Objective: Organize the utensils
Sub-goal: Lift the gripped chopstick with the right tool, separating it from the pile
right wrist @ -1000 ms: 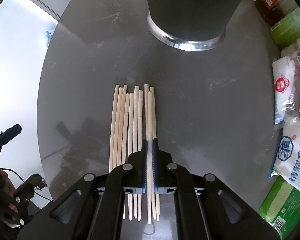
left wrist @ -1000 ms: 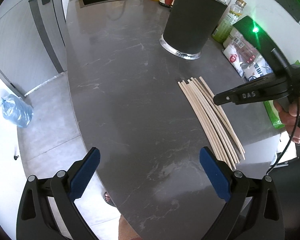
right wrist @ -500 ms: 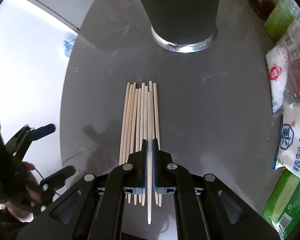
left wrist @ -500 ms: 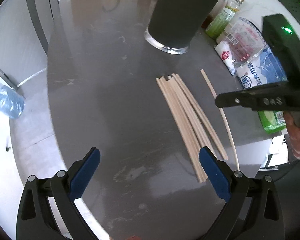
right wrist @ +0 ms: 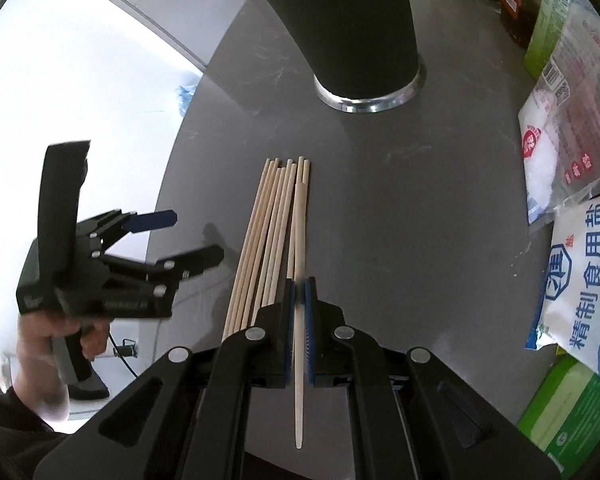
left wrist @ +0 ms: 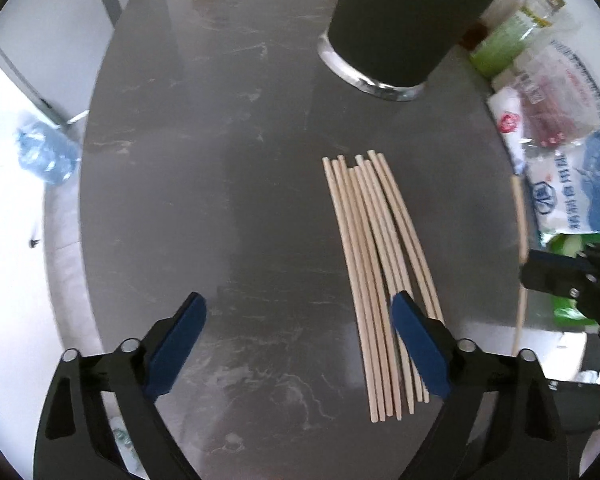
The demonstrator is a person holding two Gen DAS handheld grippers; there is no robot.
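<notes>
Several pale wooden chopsticks (left wrist: 372, 260) (right wrist: 268, 232) lie side by side on the dark grey counter (left wrist: 220, 200). Behind them stands a tall black holder (left wrist: 400, 20) (right wrist: 352, 20) with a chrome base. My right gripper (right wrist: 300, 286) is shut on a single chopstick (right wrist: 300, 216), held lifted above the right side of the bundle; in the left wrist view that gripper (left wrist: 560, 276) and its chopstick (left wrist: 520, 208) show at the right edge. My left gripper (left wrist: 298, 304) (right wrist: 198, 236) hovers over the near ends of the bundle, jaws wide and closing. Its pads press on nothing.
Salt bags (right wrist: 580, 272) (left wrist: 572, 192), a green box (right wrist: 572, 412) and bottles (left wrist: 512, 36) crowd the counter's right side. The counter edge curves along the left, with pale floor and a blue plastic bag (left wrist: 44, 152) below it.
The right gripper has raised one chopstick off the bundle and drawn it away to the right. The left gripper has moved right, over the bundle's near ends, and its jaws have narrowed slightly.
</notes>
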